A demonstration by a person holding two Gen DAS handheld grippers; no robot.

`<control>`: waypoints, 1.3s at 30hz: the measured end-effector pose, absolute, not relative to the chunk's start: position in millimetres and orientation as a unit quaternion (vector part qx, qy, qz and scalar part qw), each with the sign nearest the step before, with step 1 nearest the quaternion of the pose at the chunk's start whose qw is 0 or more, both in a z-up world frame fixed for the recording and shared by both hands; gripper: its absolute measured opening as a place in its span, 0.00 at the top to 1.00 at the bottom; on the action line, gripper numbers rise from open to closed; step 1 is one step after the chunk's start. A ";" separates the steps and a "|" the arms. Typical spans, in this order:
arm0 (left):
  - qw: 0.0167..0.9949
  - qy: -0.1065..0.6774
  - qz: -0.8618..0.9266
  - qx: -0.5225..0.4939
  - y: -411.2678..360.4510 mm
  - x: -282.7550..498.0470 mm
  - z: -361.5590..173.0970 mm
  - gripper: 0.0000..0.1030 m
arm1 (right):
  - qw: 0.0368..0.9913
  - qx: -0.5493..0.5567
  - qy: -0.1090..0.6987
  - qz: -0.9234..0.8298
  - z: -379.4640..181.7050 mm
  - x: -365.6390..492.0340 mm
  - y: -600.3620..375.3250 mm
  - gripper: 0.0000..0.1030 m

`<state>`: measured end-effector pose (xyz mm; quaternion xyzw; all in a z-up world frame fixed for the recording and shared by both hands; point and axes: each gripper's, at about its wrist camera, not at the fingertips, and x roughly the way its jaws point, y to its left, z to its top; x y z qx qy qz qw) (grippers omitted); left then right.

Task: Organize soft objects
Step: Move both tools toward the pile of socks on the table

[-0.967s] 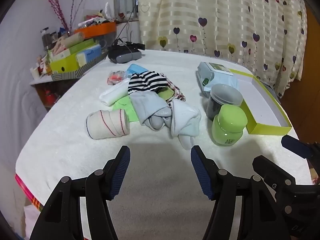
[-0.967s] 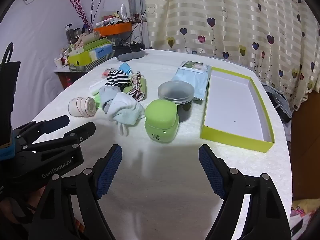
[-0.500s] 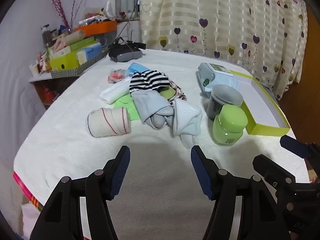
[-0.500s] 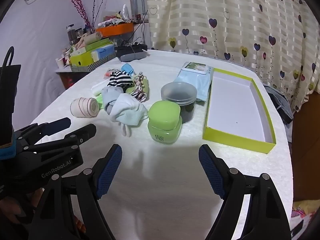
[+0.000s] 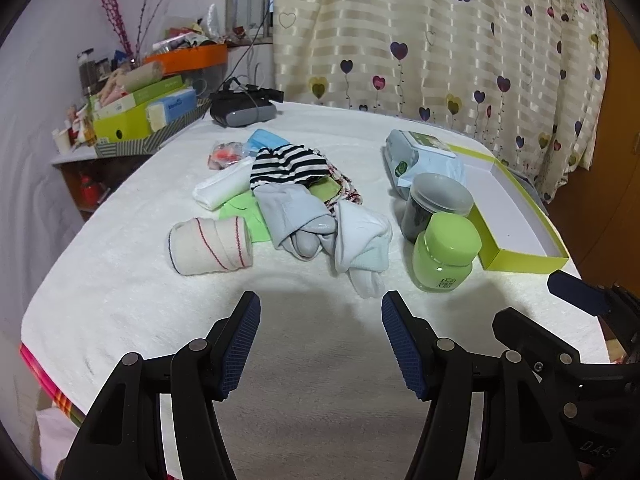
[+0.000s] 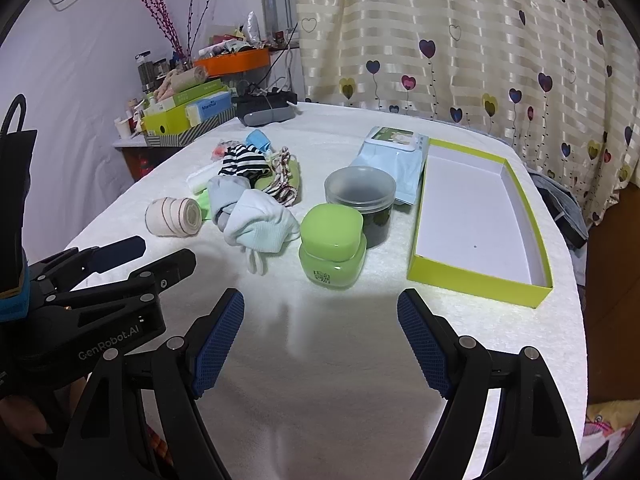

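- The white-covered table point(image 5: 120, 288) filled the middle of both views, and the task looked barely begun: nothing soft had been sorted, so all the work was left.
- The yellow-green box point(image 6: 480, 280), at centre right of the right wrist view, lay empty; I judged it the likely place for the soft things.
- The pile of socks and cloths point(image 5: 304, 200) sat at the centre of the left wrist view, untouched, with a rolled bandage point(image 5: 210, 246) just to its left.
- A green jar point(image 6: 332, 246) and a dark tub point(image 6: 360, 200) stood between pile and box.
- The left gripper point(image 5: 320, 336) and right gripper point(image 6: 320, 340), at the lower edge of their own views, had jaws spread wide, holding nothing.
- Only the right wrist view showed the box's whole bare floor; the left wrist view showed the pile more plainly.
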<state>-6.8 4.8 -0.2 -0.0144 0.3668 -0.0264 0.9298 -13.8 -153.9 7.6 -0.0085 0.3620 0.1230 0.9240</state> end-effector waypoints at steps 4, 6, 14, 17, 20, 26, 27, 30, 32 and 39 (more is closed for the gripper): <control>0.929 0.369 -0.030 -0.022 5.6 -7.2 0.7 0.38 | 0.924 -0.008 0.361 0.123 8.1 -12.9 -151.1 0.23; 0.928 0.371 -0.033 -0.026 6.0 -6.0 1.1 0.38 | 0.925 -0.006 0.360 0.126 9.2 -14.7 -155.0 0.23; 0.924 0.378 -0.047 -0.030 7.9 -3.5 -0.5 0.38 | 0.925 -0.006 0.359 0.126 8.7 -14.1 -153.0 0.23; 0.923 0.380 -0.045 -0.030 8.0 -2.7 -2.5 0.38 | 0.924 -0.006 0.359 0.129 8.7 -13.0 -153.6 0.23; 0.923 0.380 -0.045 -0.030 8.0 -2.5 -4.4 0.38 | 0.924 -0.006 0.360 0.130 8.4 -12.0 -153.2 0.23; 0.922 0.384 -0.044 -0.033 12.0 1.5 -7.7 0.38 | 0.923 -0.006 0.362 0.134 7.1 -9.6 -151.1 0.23; 0.922 0.384 -0.043 -0.034 12.1 1.4 -7.8 0.38 | 0.922 -0.007 0.362 0.135 7.0 -9.3 -150.4 0.23; 0.922 0.384 -0.041 -0.038 14.6 3.5 -7.9 0.38 | 0.922 -0.009 0.361 0.140 6.1 -6.6 -147.5 0.23; 0.921 0.385 -0.041 -0.038 16.4 4.6 -8.5 0.38 | 0.921 -0.011 0.361 0.143 5.6 -5.3 -145.8 0.23; 0.918 0.391 -0.041 -0.040 23.6 9.1 -11.9 0.38 | 0.919 -0.014 0.366 0.146 3.4 0.0 -139.9 0.23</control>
